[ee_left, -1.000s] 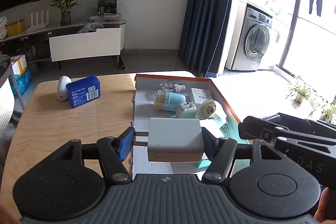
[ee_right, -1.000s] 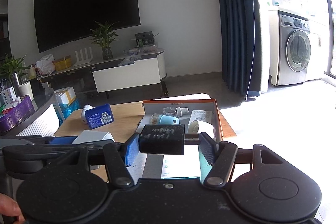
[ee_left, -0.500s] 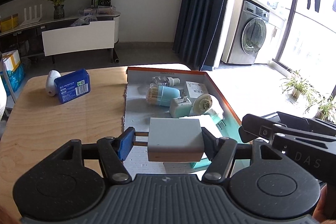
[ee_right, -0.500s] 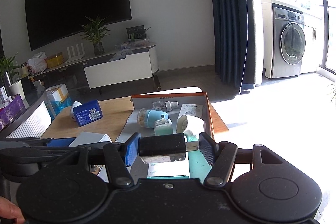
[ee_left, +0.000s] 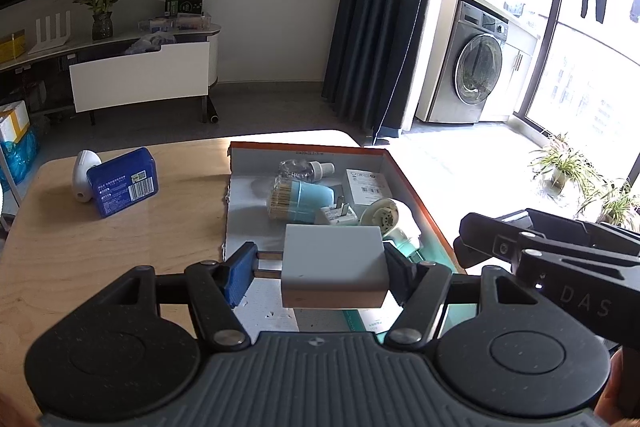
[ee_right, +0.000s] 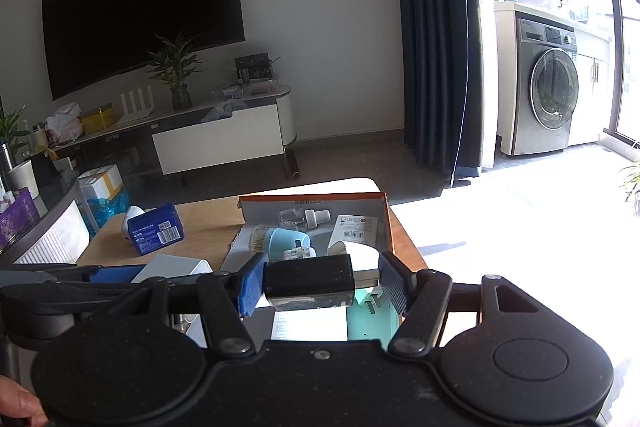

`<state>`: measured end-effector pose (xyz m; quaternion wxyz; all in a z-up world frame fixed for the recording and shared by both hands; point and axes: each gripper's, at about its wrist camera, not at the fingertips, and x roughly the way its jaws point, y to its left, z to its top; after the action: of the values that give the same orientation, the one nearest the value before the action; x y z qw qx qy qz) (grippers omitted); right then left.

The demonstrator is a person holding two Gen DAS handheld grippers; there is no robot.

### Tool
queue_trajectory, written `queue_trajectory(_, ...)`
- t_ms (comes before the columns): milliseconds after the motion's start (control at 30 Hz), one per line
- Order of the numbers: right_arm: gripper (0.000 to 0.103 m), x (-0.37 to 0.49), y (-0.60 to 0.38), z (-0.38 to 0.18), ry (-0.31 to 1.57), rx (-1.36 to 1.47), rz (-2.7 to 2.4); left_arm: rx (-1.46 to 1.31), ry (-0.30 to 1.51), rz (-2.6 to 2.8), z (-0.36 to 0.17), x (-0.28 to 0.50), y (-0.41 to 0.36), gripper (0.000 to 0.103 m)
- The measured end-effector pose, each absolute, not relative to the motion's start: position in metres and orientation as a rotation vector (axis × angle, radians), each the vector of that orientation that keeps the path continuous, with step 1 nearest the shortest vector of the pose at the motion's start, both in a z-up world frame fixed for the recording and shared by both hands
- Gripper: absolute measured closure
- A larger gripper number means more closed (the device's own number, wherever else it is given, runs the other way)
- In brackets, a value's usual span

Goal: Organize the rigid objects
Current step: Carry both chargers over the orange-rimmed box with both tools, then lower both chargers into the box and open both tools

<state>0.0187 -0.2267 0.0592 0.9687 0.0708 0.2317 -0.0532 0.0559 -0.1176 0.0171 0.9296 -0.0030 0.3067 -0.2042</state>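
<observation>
- The left gripper (ee_left: 316, 269) held a white adapter block (ee_left: 334, 269): its metal prongs met the blue left pad and its far side pressed the dark right pad, so the fingers were clamped on it.
- The block hung above the near end of the orange-rimmed box (ee_left: 416, 195) on the wooden bench (ee_left: 100, 251).
- The right gripper (ee_right: 318, 283) gripped a black block (ee_right: 309, 281) the same way, the blue pad against its left face and its prongs against the right pad, over the near part of that box.
- In the left view, the right gripper's dark frame showed at the right edge.
- Inside the box lay a light-blue holder of toothpicks (ee_left: 298, 199), a clear dropper bottle (ee_left: 306, 169), a flat white carton (ee_left: 366, 185), a small white plug (ee_left: 338, 215) and a round white part (ee_left: 382, 217), crowded together.
- On the bench, well to the left of the box, a blue box with a barcode (ee_left: 122, 183) lay touching a small white object (ee_left: 82, 175).
</observation>
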Motion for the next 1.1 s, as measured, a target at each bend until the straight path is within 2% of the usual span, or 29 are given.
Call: queue_trajectory(1100,0.029,0.071,-0.249,0.073,0.465,0.149,-0.093,0.0,0.63,-0.404,0.03,0.103,-0.126,0.036)
